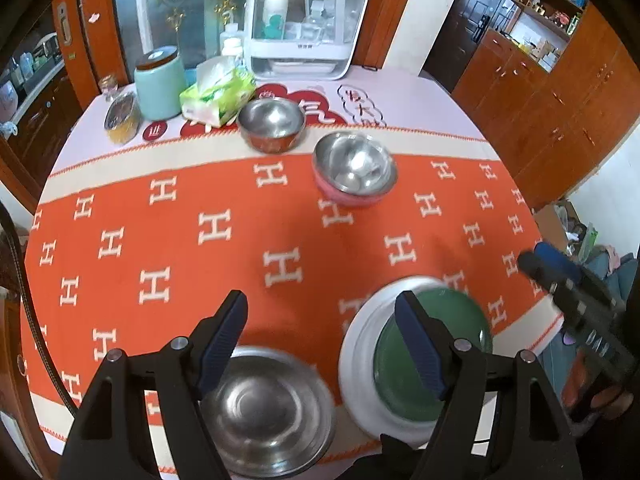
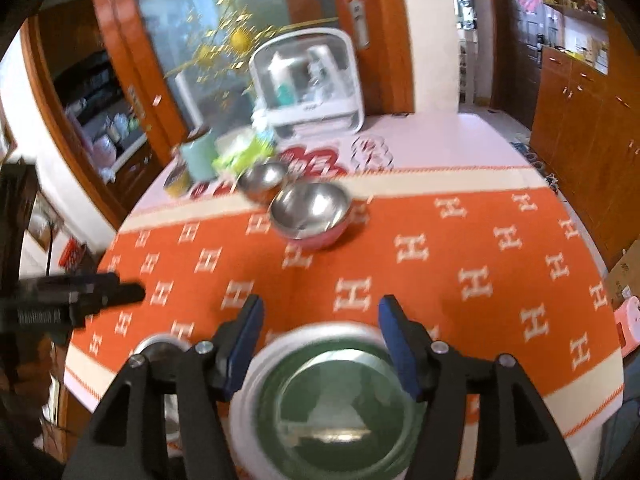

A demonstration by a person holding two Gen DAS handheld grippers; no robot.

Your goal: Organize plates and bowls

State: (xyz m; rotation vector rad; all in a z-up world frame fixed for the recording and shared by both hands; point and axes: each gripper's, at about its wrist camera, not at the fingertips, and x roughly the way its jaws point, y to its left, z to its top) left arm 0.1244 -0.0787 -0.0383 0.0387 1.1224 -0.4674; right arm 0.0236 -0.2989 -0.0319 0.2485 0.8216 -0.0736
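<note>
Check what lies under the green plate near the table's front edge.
The green plate sits on a larger white plate, whose rim shows around it. The white plate's centre is covered, so whether anything lies between them cannot be seen. Below is the orange tablecloth.

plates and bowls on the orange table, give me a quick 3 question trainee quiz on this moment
1. True or false: the green plate lies on the white plate.
2. Which bowl sits nearer the tissue pack: A) pink bowl B) red-sided steel bowl?
3. Fill in: both the left gripper and right gripper are ____ and hold nothing.

Key: 1 true; 2 B; 3 open
</note>
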